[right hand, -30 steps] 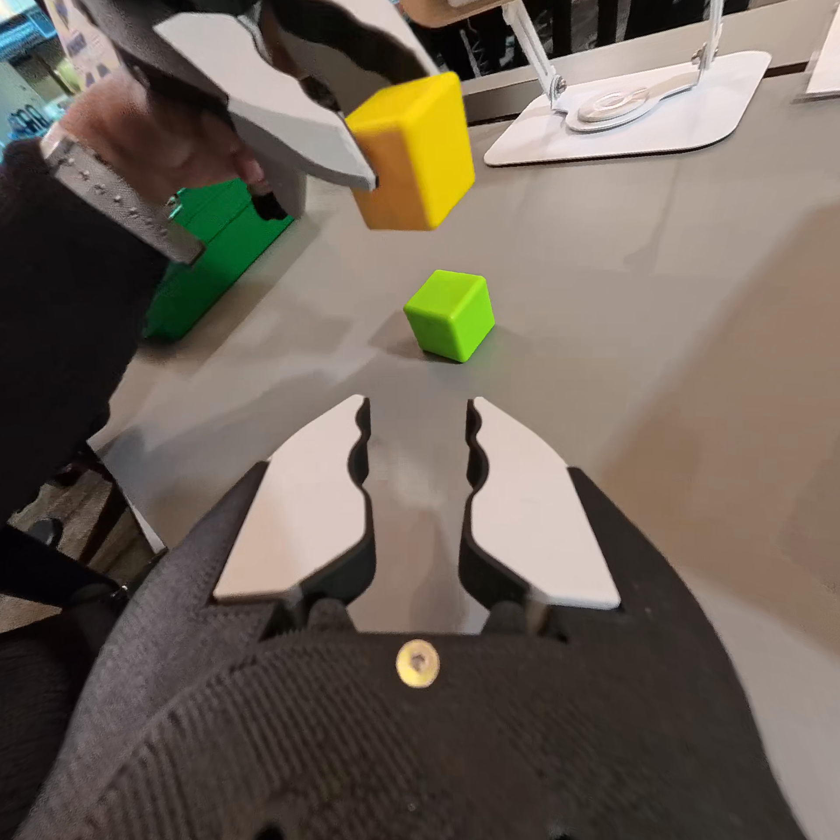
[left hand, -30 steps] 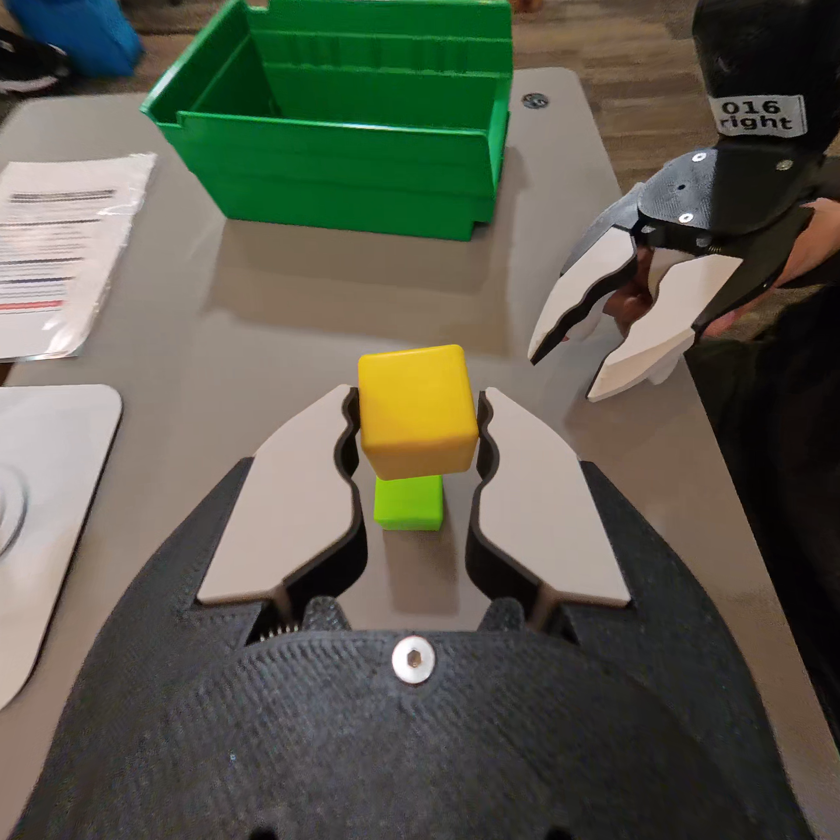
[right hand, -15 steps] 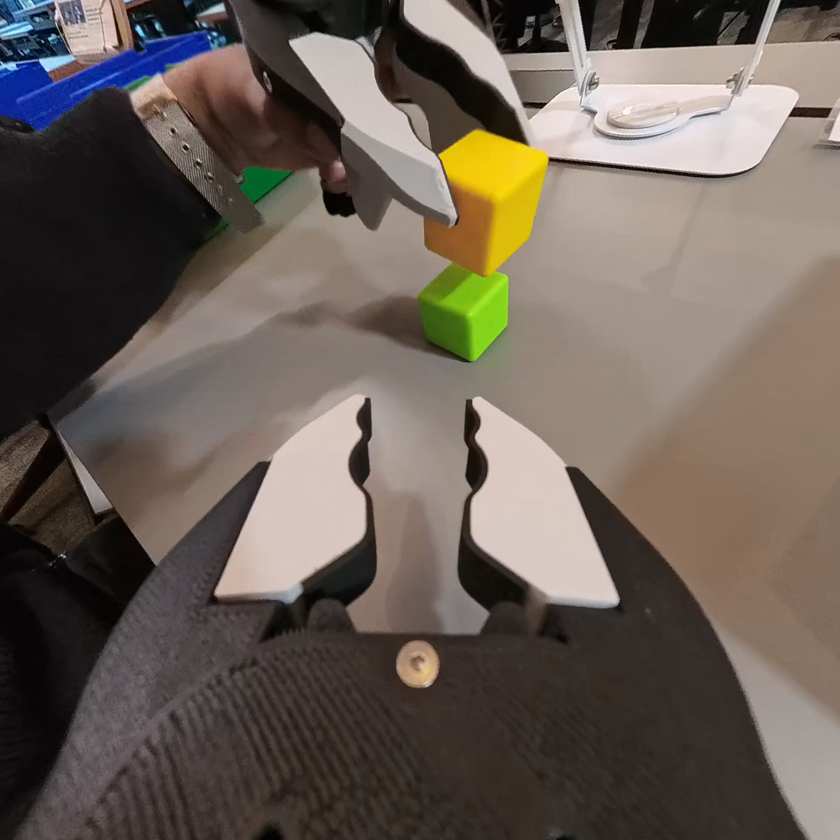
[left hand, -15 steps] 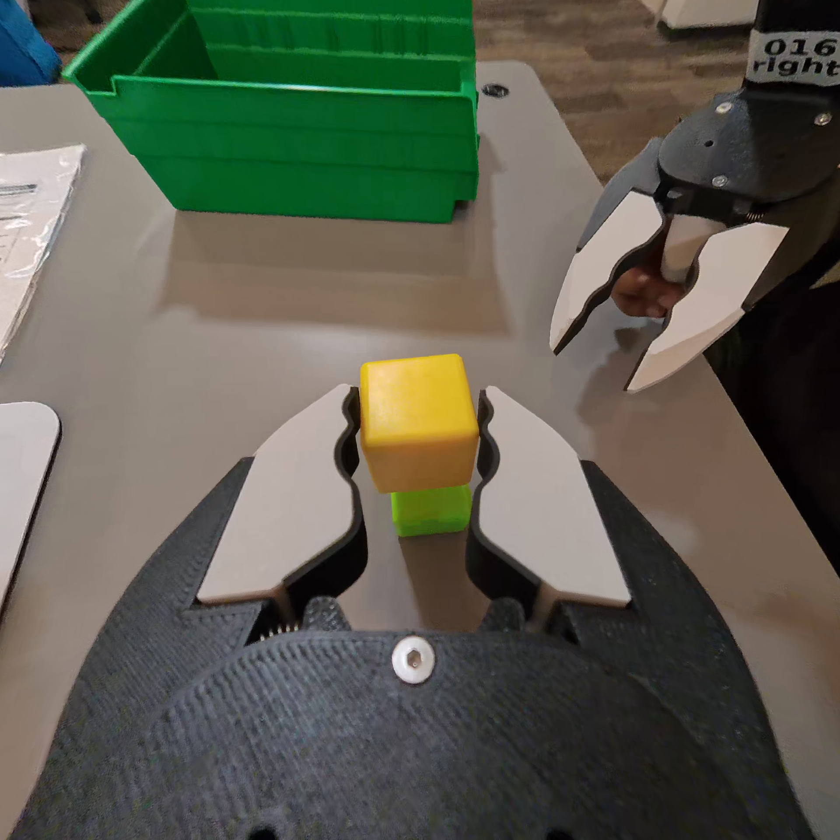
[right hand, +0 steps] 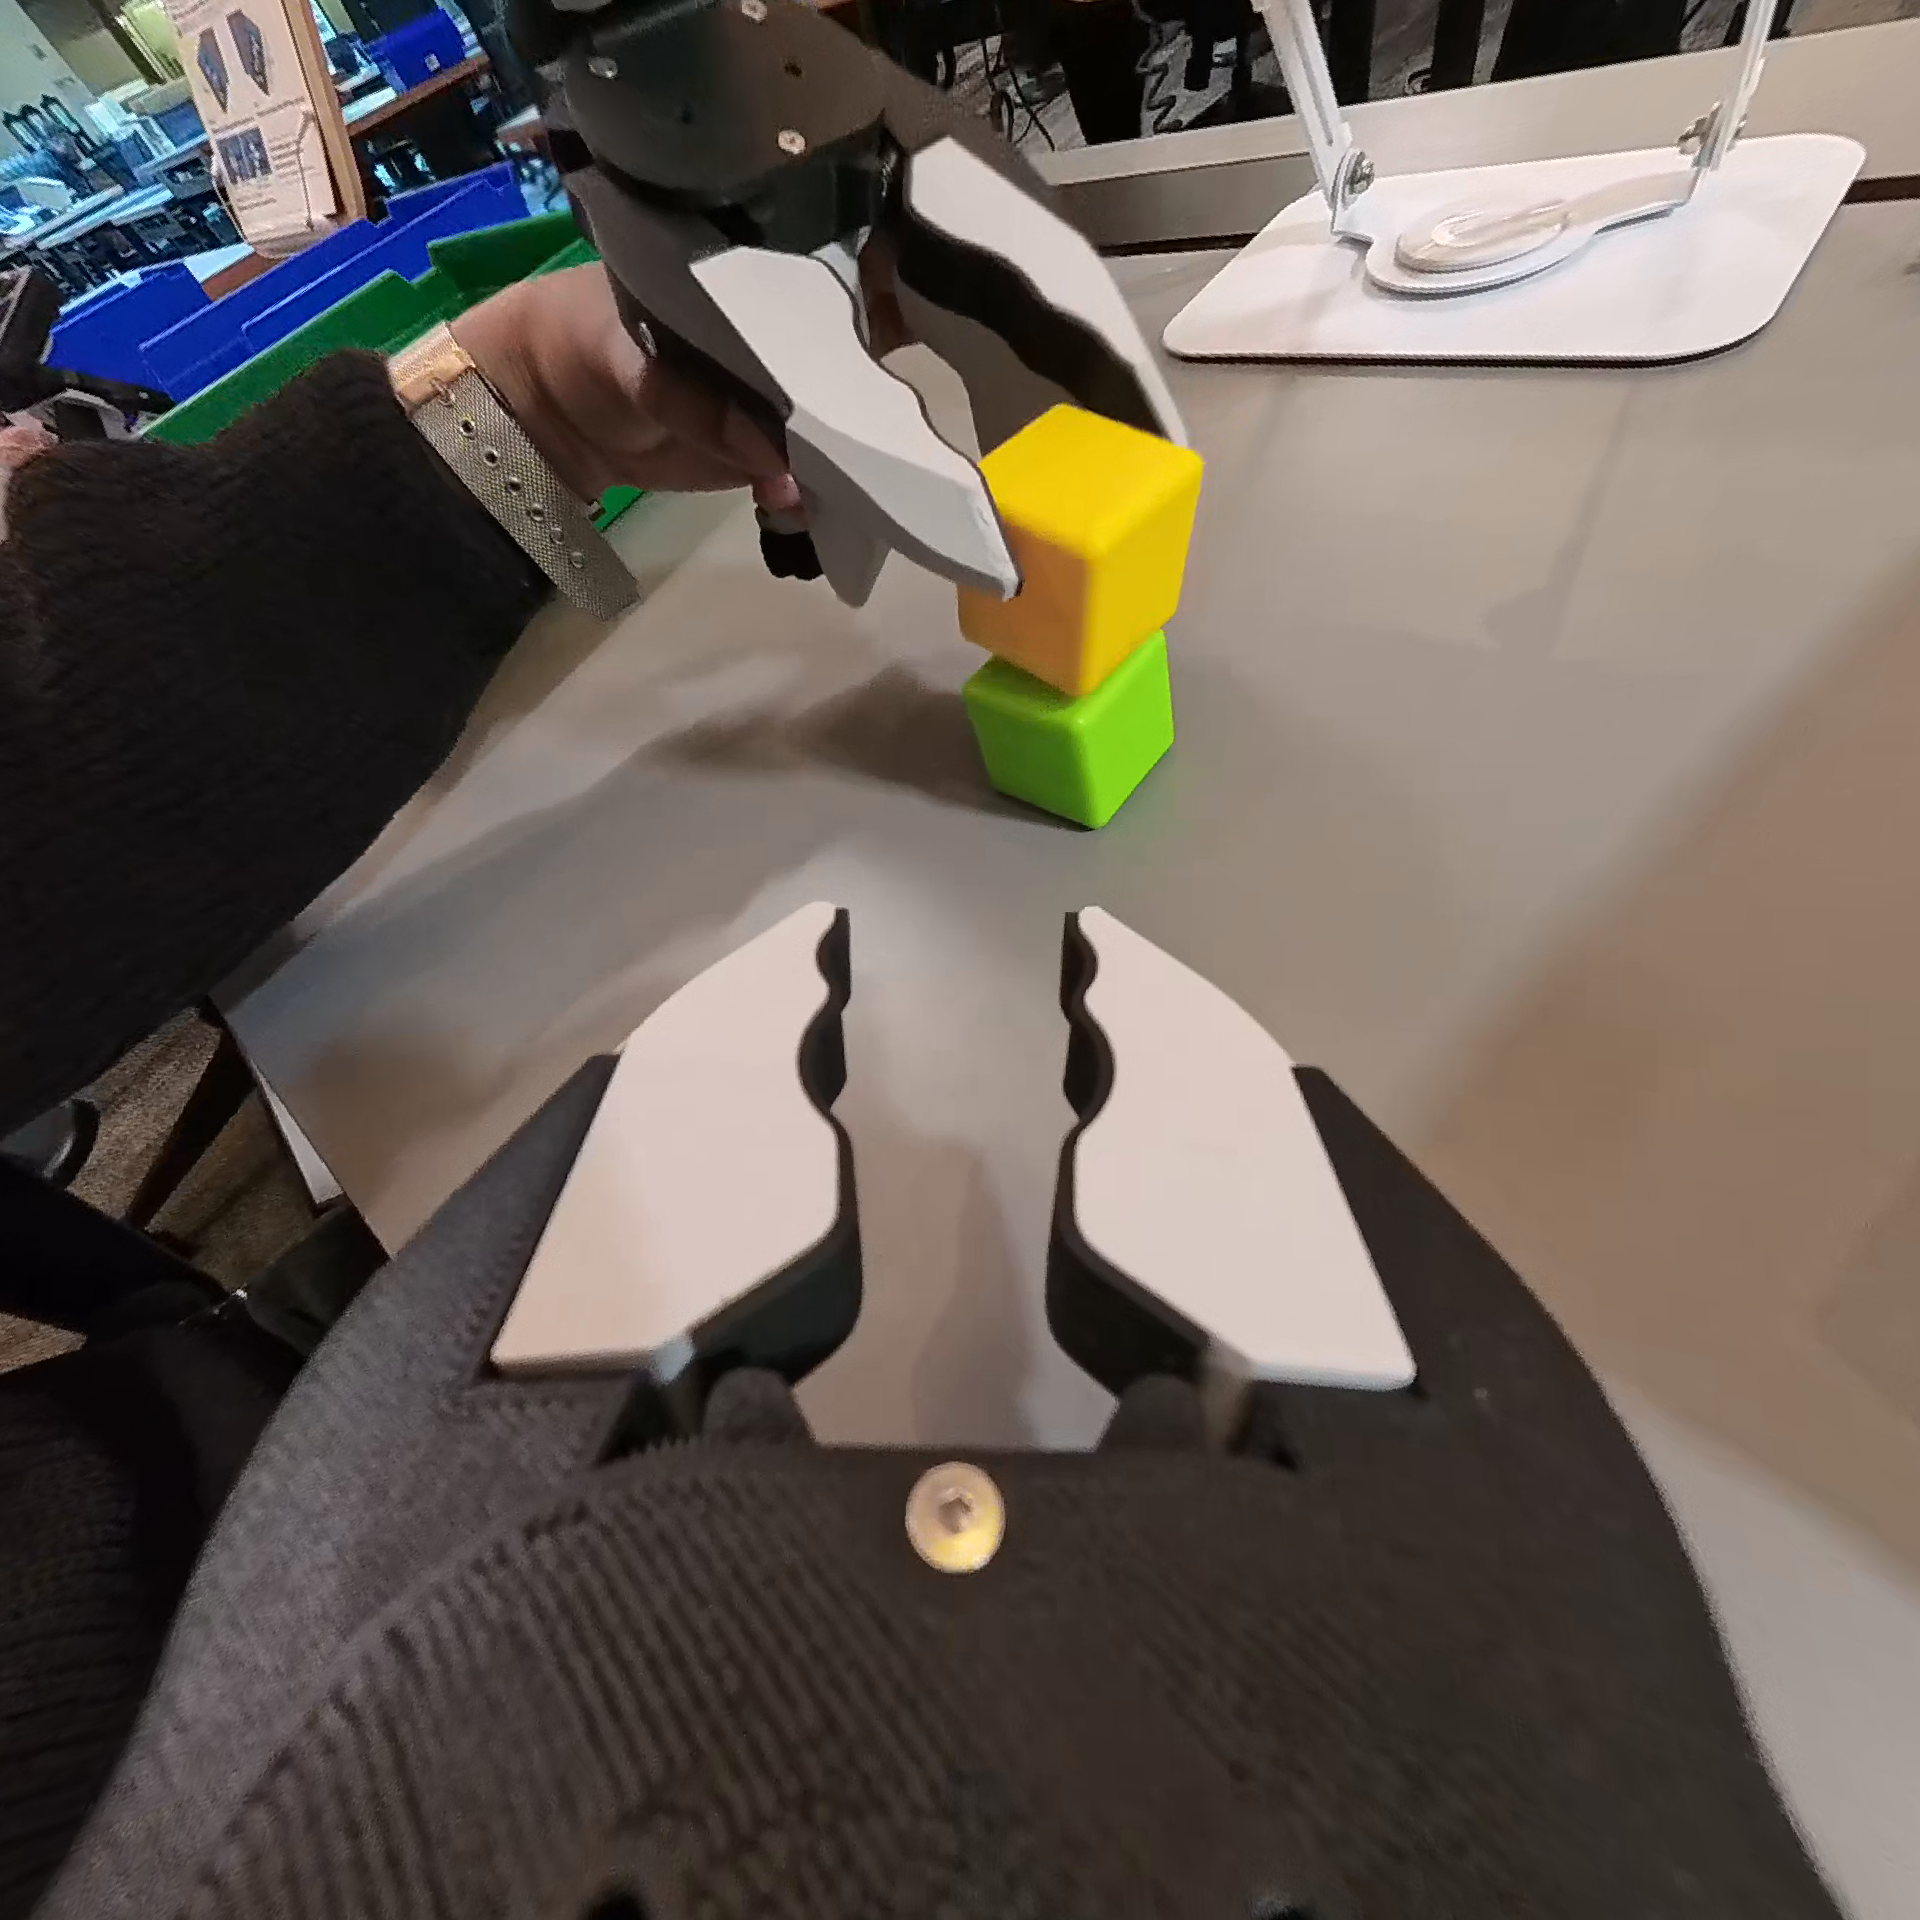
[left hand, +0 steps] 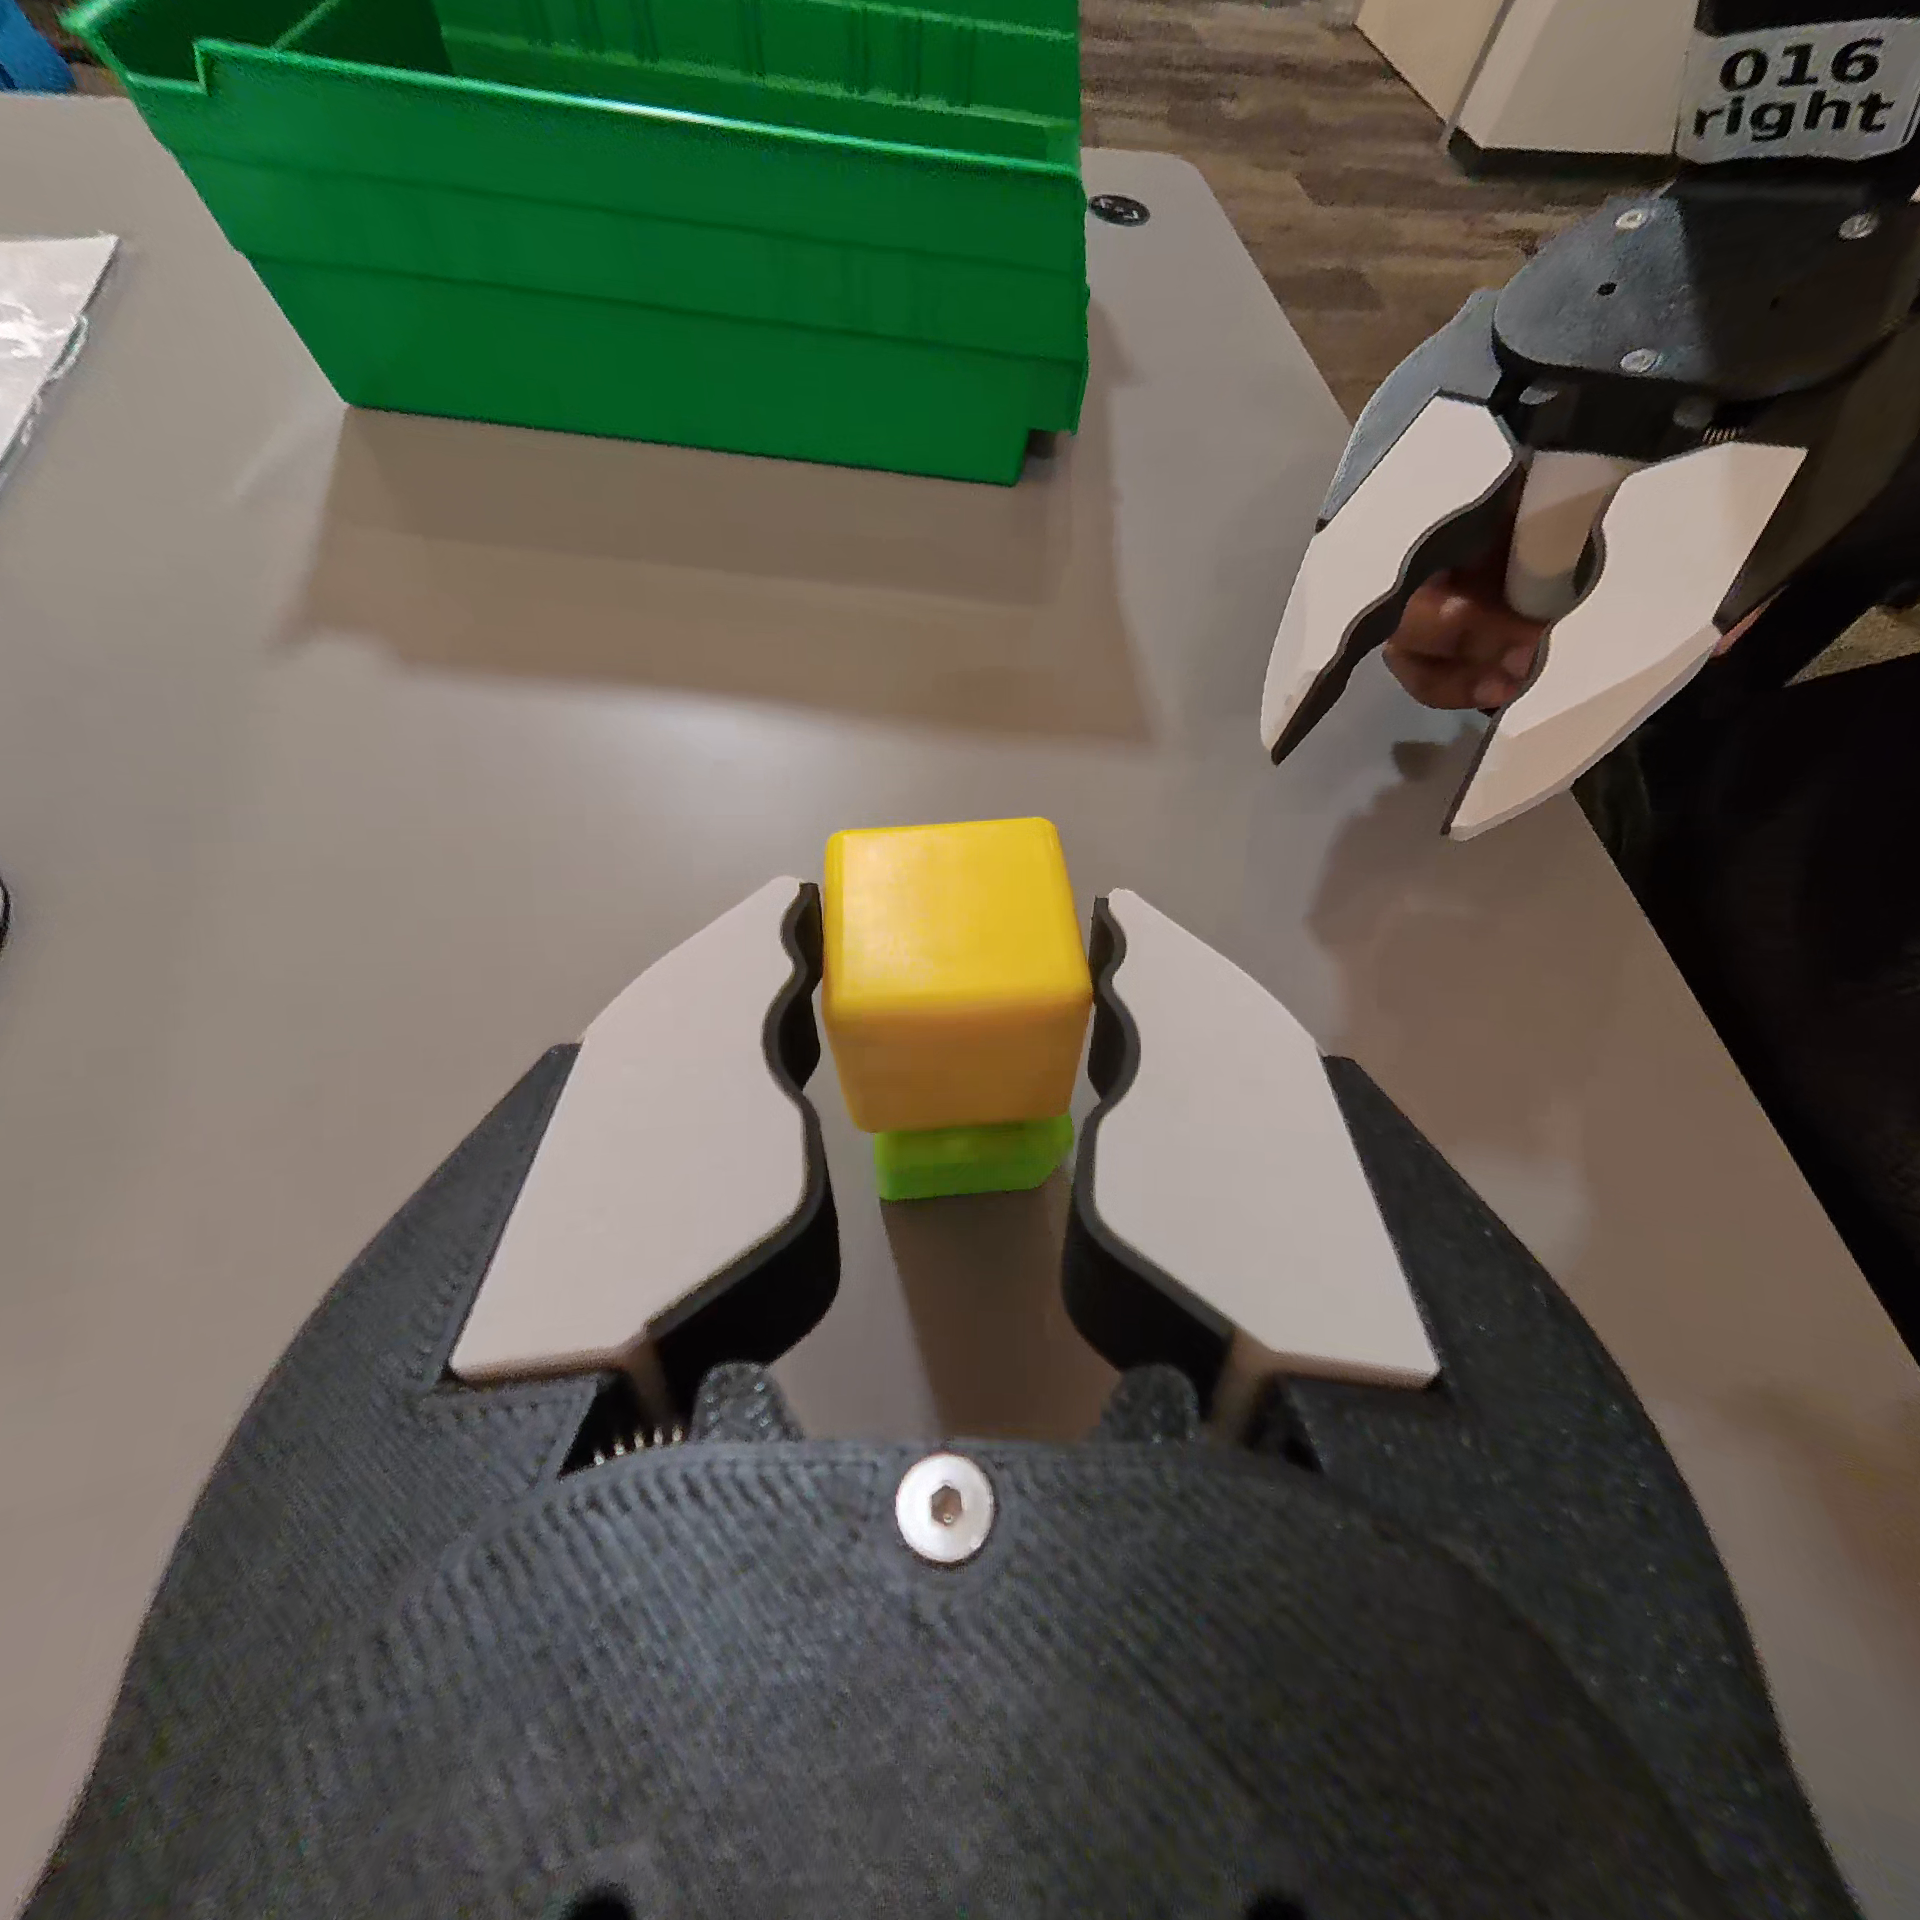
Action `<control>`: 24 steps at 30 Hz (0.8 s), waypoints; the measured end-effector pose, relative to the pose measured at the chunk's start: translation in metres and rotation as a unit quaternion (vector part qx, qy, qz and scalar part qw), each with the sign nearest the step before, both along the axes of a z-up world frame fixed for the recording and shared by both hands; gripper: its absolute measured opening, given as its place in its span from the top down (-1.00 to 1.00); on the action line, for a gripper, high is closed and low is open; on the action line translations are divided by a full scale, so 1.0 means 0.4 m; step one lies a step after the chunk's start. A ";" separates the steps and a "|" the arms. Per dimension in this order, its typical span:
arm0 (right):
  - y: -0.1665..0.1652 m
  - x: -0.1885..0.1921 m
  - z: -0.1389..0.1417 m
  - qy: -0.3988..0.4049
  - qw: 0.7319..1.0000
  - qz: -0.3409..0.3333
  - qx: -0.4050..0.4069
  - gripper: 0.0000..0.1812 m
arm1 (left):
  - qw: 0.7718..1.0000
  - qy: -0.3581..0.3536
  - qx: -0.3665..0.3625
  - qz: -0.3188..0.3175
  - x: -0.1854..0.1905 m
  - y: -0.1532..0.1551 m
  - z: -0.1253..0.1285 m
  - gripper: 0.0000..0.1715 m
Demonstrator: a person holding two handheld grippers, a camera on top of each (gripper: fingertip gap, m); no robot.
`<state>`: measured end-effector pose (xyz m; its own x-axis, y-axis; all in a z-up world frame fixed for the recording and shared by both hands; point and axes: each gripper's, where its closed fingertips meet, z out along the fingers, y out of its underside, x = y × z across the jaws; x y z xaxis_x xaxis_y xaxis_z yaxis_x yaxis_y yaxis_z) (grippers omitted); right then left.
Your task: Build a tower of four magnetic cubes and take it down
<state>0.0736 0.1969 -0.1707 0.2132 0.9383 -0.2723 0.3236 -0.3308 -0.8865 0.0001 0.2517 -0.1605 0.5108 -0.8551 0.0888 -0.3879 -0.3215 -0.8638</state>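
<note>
The left gripper (left hand: 956,987) is clamping the yellow cube (left hand: 954,971) between its fingertips, sitting directly atop the green cube (right hand: 1070,732). The right gripper (right hand: 956,925) is hovering well apart, parted and empty.

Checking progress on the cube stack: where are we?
Done: yellow cube sits on the green cube, slightly offset. In hand: left tool flanks the yellow cube; grip or release unclear. Left: clear release. Right tool open, empty, apart.
</note>
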 end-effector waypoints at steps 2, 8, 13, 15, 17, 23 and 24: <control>0.000 0.000 -0.001 0.000 1.000 0.000 -0.001 0.56 | 1.000 0.003 -0.004 0.001 -0.003 -0.001 -0.012 0.41; 0.000 0.000 -0.002 -0.001 1.000 0.001 -0.002 0.56 | 1.000 -0.008 -0.012 0.002 -0.006 -0.005 -0.011 0.41; 0.001 0.001 -0.001 0.000 1.000 0.000 -0.003 0.56 | 1.000 0.006 -0.019 0.002 -0.008 -0.013 -0.014 0.42; 0.000 0.000 -0.001 0.000 1.000 0.000 -0.003 0.55 | 1.000 0.006 -0.031 -0.003 -0.005 -0.020 -0.014 0.42; -0.002 -0.001 0.002 0.004 1.000 0.000 -0.008 0.53 | 1.000 0.002 -0.021 0.000 -0.002 -0.019 -0.008 0.43; -0.003 0.000 0.004 0.005 1.000 0.002 -0.007 0.51 | 1.000 0.009 -0.015 0.015 -0.007 -0.015 -0.011 0.40; -0.004 -0.001 0.004 0.005 1.000 0.002 -0.007 0.50 | 1.000 0.008 -0.014 0.017 -0.007 -0.015 -0.011 0.40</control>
<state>0.0734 0.1953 -0.1691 0.2062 0.9351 -0.2882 0.3166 -0.3424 -0.8846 -0.0028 0.2456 -0.1651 0.5405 -0.8348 0.1044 -0.3900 -0.3586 -0.8481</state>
